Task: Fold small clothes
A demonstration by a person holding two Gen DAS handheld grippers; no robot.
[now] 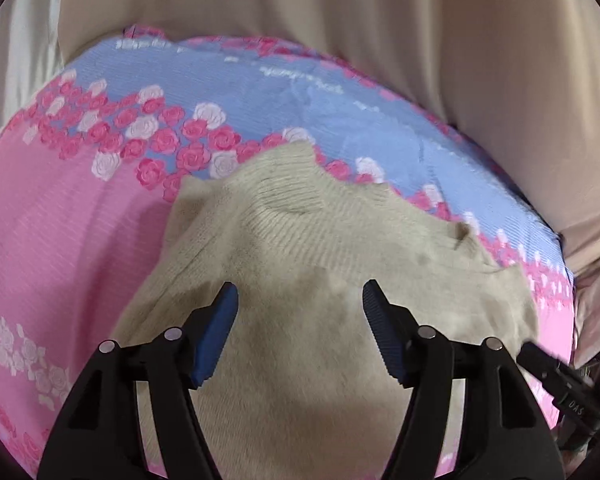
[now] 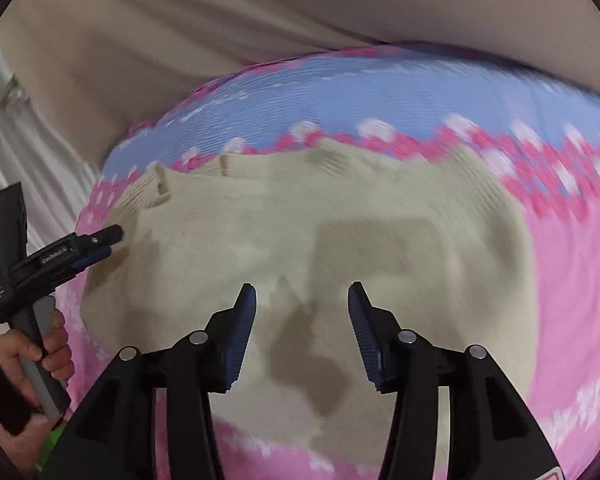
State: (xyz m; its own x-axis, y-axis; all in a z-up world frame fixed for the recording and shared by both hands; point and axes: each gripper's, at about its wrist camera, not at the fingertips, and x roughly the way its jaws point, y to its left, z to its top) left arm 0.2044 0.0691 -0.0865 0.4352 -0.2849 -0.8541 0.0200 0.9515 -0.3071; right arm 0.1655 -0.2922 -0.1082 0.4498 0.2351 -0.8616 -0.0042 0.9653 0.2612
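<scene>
Fold in progress; both grippers clear of the garment.

Left wrist view: left gripper (image 1: 298, 312) stood part open and empty above the beige knit garment (image 1: 300, 248) on the floral bedspread (image 1: 60, 208). Right wrist view: right gripper (image 2: 302, 312) likewise gaped, holding nothing; garment lay compact, further folds judged outstanding.

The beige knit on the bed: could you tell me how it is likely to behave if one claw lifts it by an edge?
The knit will probably droop rather than hold its shape: it already lies in soft humps and creases. Its ribbed texture should give the pads grip, so slipping seems unlikely. It looks light, though it may drag across the sheet.
</scene>
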